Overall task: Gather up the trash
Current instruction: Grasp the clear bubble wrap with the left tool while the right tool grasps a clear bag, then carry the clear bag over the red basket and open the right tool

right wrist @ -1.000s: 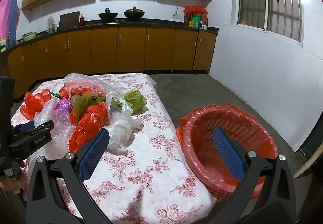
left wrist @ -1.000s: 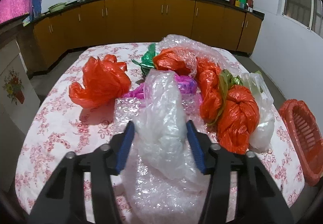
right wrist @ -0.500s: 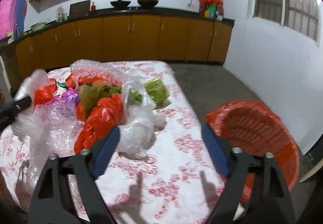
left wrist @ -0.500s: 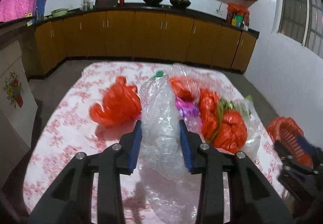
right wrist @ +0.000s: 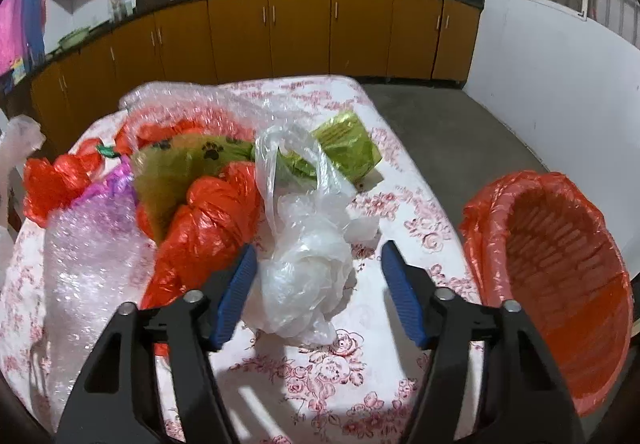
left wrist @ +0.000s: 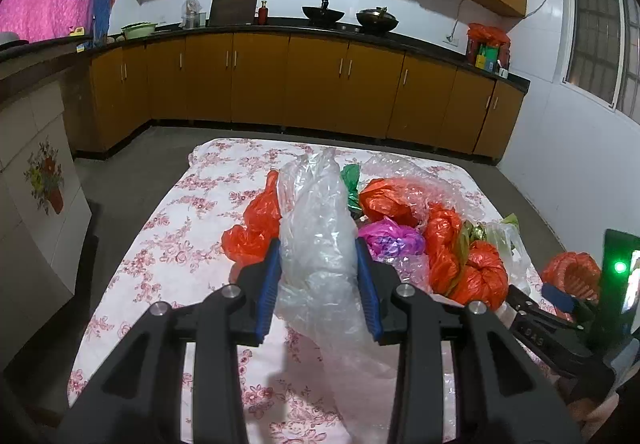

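Since the earlier frames the left gripper [left wrist: 318, 284] has lifted its catch clear of the pile, and the right gripper [right wrist: 318, 290] has swung away from the basket and come down over the heap, its jaws narrowing from full spread.

Left tool: clamped on a clear plastic bag [left wrist: 320, 236], both blue pads pressed into the film. The bag stands between the jaws, its long axis near vertical in the left wrist view: crumpled top pointing up and away from the camera, loose tail hanging toward the floral tablecloth [left wrist: 168, 228].

Right tool: jaws closing around a crumpled white bag [right wrist: 304, 264]. The left pad lies at the bag's edge; the right pad stands apart from it, so there is no grip yet. This bag rests on the cloth at the near right edge of the pile, just beside an orange bag [right wrist: 212, 216]. Its bulk is roundish, with handle loops rising up and away; that is its long axis.

Judgement on the step: close on the bunched body, not the thin loops, which would probably slip. Keep the left pad off the orange bag so only one item lifts. The red basket [right wrist: 500, 204], lined in orange film, stands off the table's right side, open mouth facing the gripper; the carry should be short.
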A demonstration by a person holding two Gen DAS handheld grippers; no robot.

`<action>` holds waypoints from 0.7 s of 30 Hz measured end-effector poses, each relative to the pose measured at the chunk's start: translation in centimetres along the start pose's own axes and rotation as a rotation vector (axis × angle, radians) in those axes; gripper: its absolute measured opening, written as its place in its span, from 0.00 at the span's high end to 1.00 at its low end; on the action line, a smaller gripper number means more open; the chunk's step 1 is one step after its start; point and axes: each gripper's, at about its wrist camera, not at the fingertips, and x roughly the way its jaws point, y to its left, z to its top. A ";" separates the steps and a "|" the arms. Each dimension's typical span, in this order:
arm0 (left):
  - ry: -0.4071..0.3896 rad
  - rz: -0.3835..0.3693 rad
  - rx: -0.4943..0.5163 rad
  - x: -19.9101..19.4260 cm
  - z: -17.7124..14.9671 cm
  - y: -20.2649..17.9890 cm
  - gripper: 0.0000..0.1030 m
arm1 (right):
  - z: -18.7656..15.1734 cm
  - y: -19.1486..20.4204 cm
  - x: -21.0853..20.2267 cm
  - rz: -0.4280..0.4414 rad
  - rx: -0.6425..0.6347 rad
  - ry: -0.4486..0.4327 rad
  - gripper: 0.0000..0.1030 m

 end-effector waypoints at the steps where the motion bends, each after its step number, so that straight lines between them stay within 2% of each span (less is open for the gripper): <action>1: 0.000 -0.001 0.000 0.0 -0.1 0.1 0.65 | 0.0 -0.1 0.1 0.008 0.004 0.010 0.49; 5: 0.004 -0.002 0.002 0.0 -0.1 -0.1 0.65 | -0.7 -0.9 0.2 0.056 0.043 0.032 0.73; 8: 0.003 -0.004 0.003 -0.1 -0.1 -0.2 0.65 | -1.1 -1.5 -0.3 0.073 0.057 0.027 0.84; 11: -0.001 -0.010 0.007 -0.3 0.1 -0.5 0.65 | -1.4 -2.2 -1.1 0.080 0.069 0.015 0.87; 21: -0.013 -0.056 0.038 -1.4 0.1 -2.7 0.65 | -1.5 -4.8 -4.1 0.086 0.121 -0.046 0.88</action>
